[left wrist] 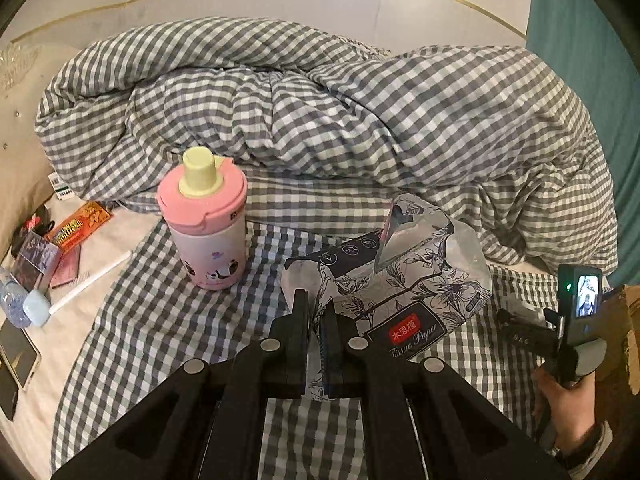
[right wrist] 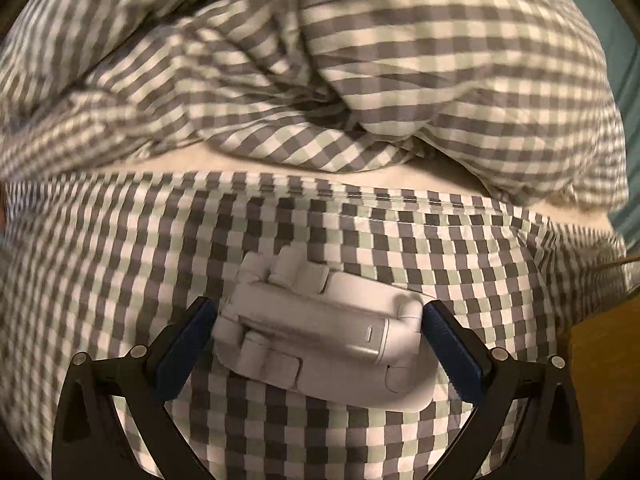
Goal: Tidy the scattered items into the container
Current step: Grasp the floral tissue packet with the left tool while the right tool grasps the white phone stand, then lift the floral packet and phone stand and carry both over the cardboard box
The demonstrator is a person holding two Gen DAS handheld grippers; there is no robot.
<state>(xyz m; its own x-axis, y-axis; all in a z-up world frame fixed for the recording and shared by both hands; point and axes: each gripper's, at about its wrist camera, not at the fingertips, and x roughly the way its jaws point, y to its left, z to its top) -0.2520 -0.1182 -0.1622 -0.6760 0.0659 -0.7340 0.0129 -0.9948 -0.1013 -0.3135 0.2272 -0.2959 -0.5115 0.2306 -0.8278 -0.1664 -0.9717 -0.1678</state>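
Observation:
My left gripper (left wrist: pixel 316 320) is shut on the near edge of a floral tissue pack (left wrist: pixel 404 280) lying on the checked sheet. A pink bottle (left wrist: pixel 204 224) with a pale yellow cap stands upright to its left. My right gripper (right wrist: pixel 320 332) is open and points down at a white folded gadget (right wrist: pixel 320 336) on the sheet. The gadget lies between the blue pads (right wrist: pixel 188 344), close to both, and I see no squeeze. A brown cardboard box (left wrist: pixel 626 328) shows at the right edge, behind the hand that holds the right gripper.
A rumpled checked duvet (left wrist: pixel 320 100) fills the back of the bed. At the left lie a red packet (left wrist: pixel 76 226), a white stick (left wrist: pixel 92 280), a light blue item (left wrist: pixel 36 308), a phone (left wrist: pixel 18 356) and several small boxes. A teal curtain (left wrist: pixel 580 40) hangs at the right.

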